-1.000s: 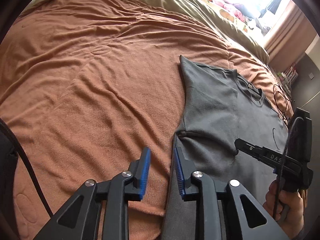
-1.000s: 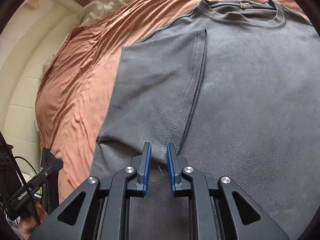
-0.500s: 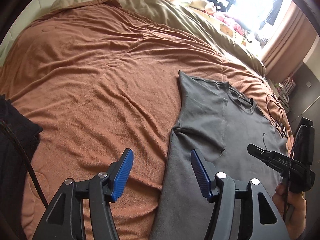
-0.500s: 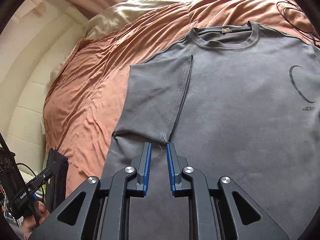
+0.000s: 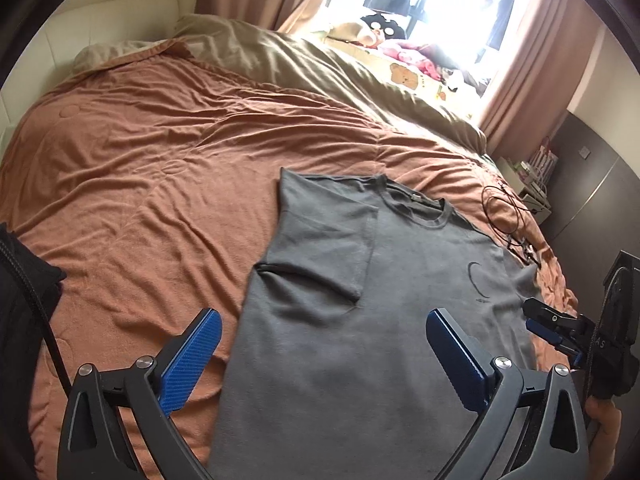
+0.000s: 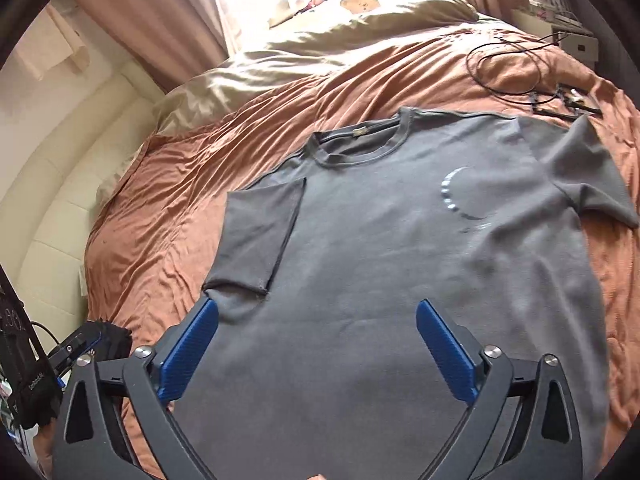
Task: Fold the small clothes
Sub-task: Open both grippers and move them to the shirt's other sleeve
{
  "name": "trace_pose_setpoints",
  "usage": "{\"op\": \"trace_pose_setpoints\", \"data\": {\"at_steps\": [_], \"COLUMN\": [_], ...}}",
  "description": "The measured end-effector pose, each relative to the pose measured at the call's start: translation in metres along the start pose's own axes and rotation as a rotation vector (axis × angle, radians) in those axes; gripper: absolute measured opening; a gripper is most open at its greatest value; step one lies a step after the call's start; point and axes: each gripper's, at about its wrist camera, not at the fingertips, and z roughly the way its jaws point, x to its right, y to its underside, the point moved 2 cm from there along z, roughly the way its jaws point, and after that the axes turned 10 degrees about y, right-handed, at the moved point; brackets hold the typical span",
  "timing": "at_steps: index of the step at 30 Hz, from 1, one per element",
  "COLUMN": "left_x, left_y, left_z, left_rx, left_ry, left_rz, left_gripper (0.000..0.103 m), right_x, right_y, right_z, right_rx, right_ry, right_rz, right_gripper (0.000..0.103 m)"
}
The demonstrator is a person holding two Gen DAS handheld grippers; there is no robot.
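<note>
A grey T-shirt lies flat, front up, on the orange-brown blanket. One sleeve is folded inward over the chest; the other sleeve is spread out to the side. My left gripper hovers above the shirt's lower left part, its jaws opening wide with nothing between them. My right gripper hangs over the shirt's lower middle, jaws also opening, with nothing between them. Each wrist view shows the other gripper at its edge: the right gripper, the left gripper.
A coiled black cable lies on the blanket beyond the shirt's collar. An olive duvet and soft toys lie toward the bright window. A dark garment sits at the bed's left edge. The cream headboard bounds that side.
Both grippers have pulled back and up from the shirt, so more of it shows. The left jaws widened step by step; the right jaws went from nearly shut to wide.
</note>
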Motion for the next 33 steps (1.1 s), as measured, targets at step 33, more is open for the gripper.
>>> {"op": "trace_pose_setpoints", "data": {"at_steps": [33], "left_x": [0.260], "left_y": [0.023], "left_z": [0.093], "left_rx": [-0.111], "left_ry": [0.298], "left_rz": [0.259], "left_gripper": [0.101], "right_x": [0.233], "right_y": [0.047], "right_z": [-0.145], "right_rx": [0.219], "right_ry": [0.003], "right_rz": [0.319], "right_gripper": [0.101]}}
